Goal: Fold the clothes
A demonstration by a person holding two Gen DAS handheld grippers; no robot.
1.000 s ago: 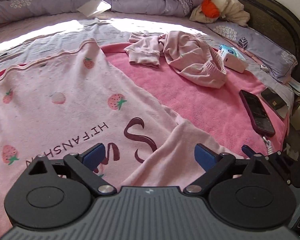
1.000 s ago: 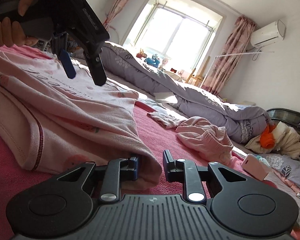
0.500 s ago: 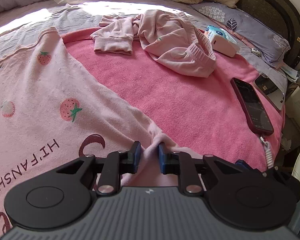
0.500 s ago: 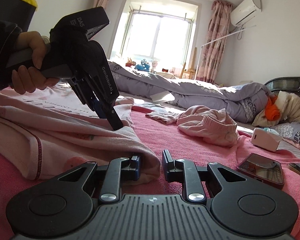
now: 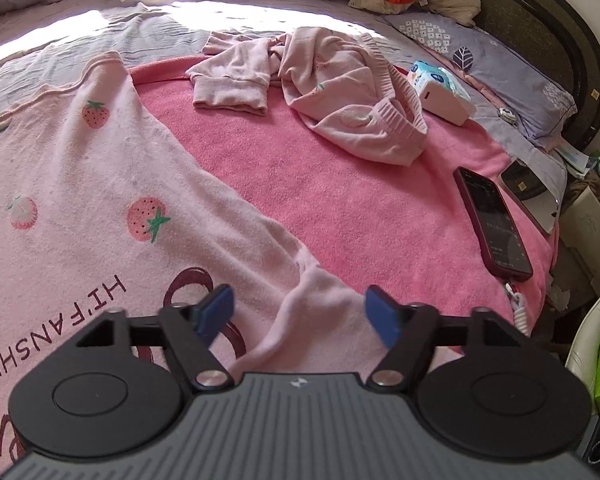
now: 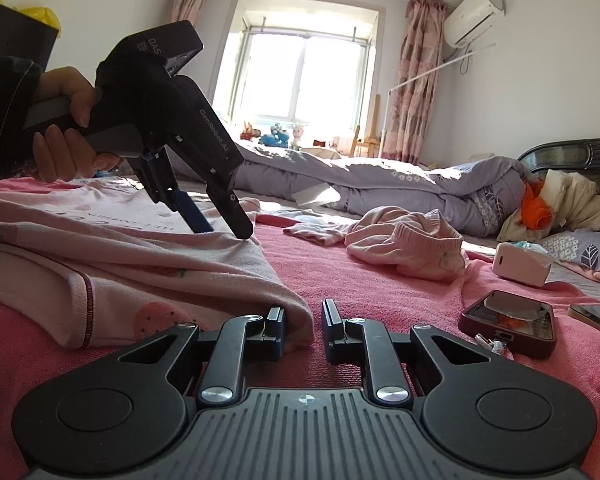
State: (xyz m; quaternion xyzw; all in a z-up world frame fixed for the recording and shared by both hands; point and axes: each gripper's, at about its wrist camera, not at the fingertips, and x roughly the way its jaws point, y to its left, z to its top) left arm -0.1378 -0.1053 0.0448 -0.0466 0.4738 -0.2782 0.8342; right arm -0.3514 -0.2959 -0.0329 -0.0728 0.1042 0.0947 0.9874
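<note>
A pale pink top (image 5: 100,200) with strawberry prints and dark lettering lies spread on the pink blanket (image 5: 340,208). My left gripper (image 5: 300,312) hangs open just above a raised ridge of its fabric (image 5: 312,292), which runs between the blue pads without being pinched. In the right wrist view a hand holds that left gripper (image 6: 222,228) over the top (image 6: 100,248), tips close to the cloth. My right gripper (image 6: 303,324) sits low on the blanket, its jaws narrow around a folded end of the top (image 6: 296,312).
Crumpled pink trousers (image 5: 352,92) lie further back on the blanket. A tissue box (image 5: 440,92) sits beside them. A dark red phone (image 5: 492,220) and a second device (image 5: 528,184) lie at the right edge. A purple duvet (image 6: 380,184) runs along the back, by the dark headboard (image 5: 560,40).
Half a second ago my left gripper was shut on the ridge of fabric; it has now opened and let it go. The right gripper keeps its hold, its view swung slightly.
</note>
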